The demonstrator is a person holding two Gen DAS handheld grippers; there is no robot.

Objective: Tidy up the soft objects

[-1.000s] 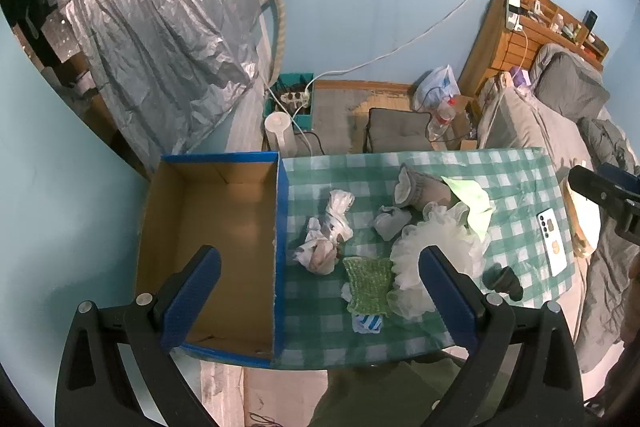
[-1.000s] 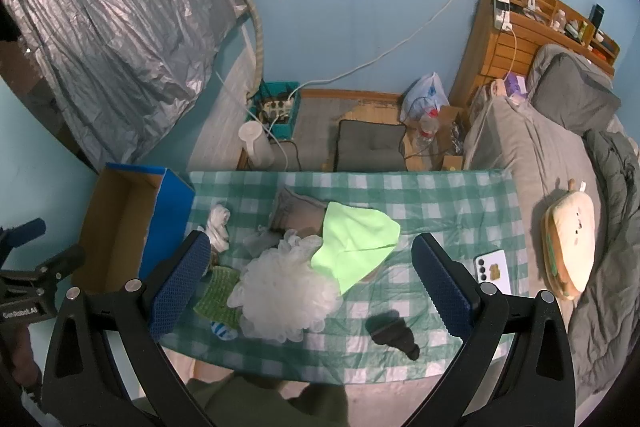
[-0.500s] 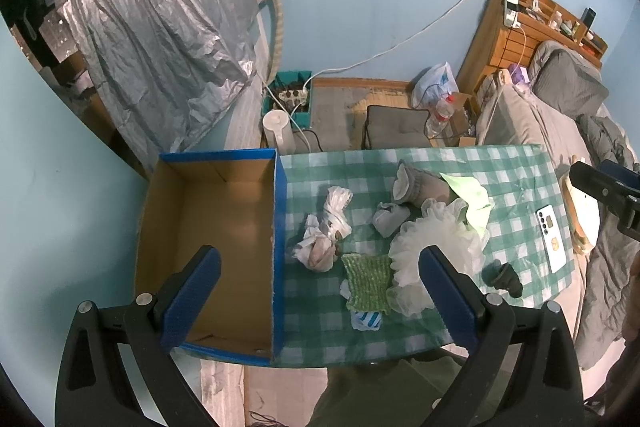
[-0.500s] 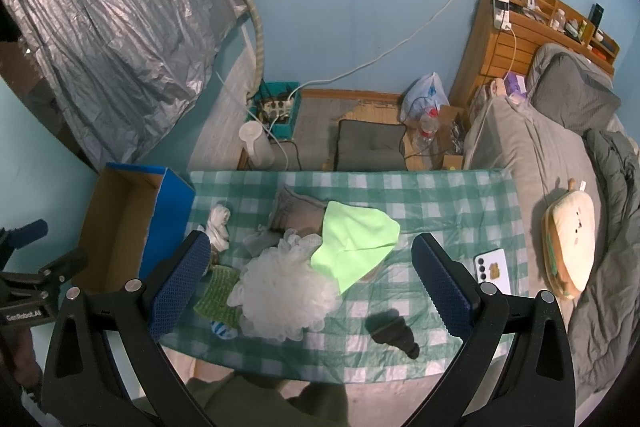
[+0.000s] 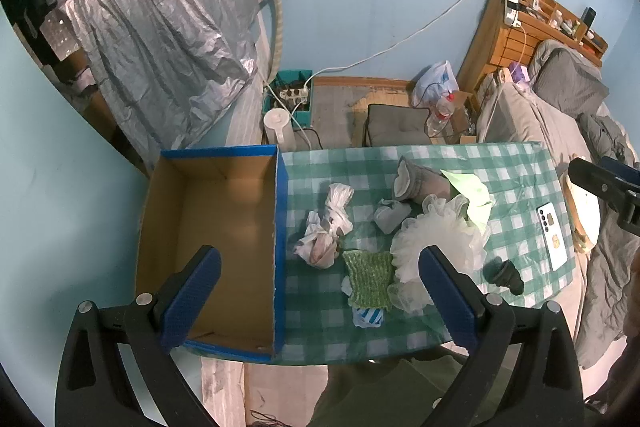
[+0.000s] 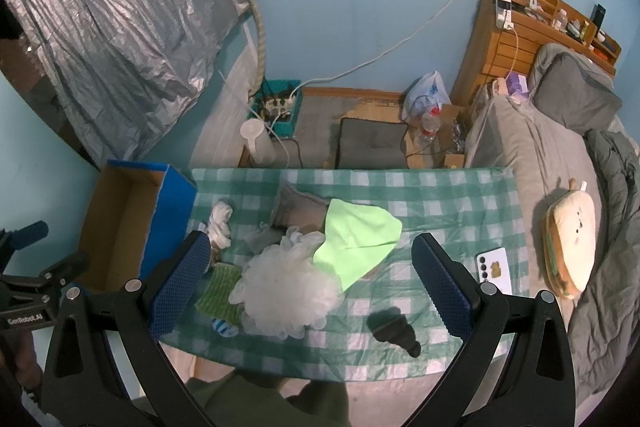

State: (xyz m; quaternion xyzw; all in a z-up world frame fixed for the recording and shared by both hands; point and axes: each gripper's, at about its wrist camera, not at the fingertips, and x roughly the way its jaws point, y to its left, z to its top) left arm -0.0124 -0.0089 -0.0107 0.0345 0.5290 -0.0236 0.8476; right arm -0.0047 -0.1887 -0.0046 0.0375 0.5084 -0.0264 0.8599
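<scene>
Soft things lie in a heap on the green checked table (image 5: 516, 171) (image 6: 452, 195): a white mesh pouf (image 5: 436, 247) (image 6: 288, 287), a light green cloth (image 5: 474, 193) (image 6: 354, 237), a green knitted pad (image 5: 370, 277) (image 6: 218, 287), knotted white plastic bags (image 5: 326, 227) (image 6: 220, 223), a grey sock (image 5: 418, 181) (image 6: 296, 205) and a small grey cloth (image 5: 390, 215). An open cardboard box (image 5: 212, 235) (image 6: 120, 223) with blue sides stands at the table's left end. My left gripper (image 5: 320, 295) hangs open high above the box edge and the heap. My right gripper (image 6: 310, 287) is open above the pouf.
A black object (image 5: 504, 273) (image 6: 394, 331) and a white phone (image 5: 554, 237) (image 6: 494, 269) lie on the table's right part. A bed (image 6: 560, 163) with a sandwich-shaped plush (image 6: 568, 239) lies to the right. Floor clutter sits beyond the table. A person's green clothing (image 6: 272, 403) shows at the near edge.
Both views have shifted very slightly; nothing on the table has moved and both grippers stay open.
</scene>
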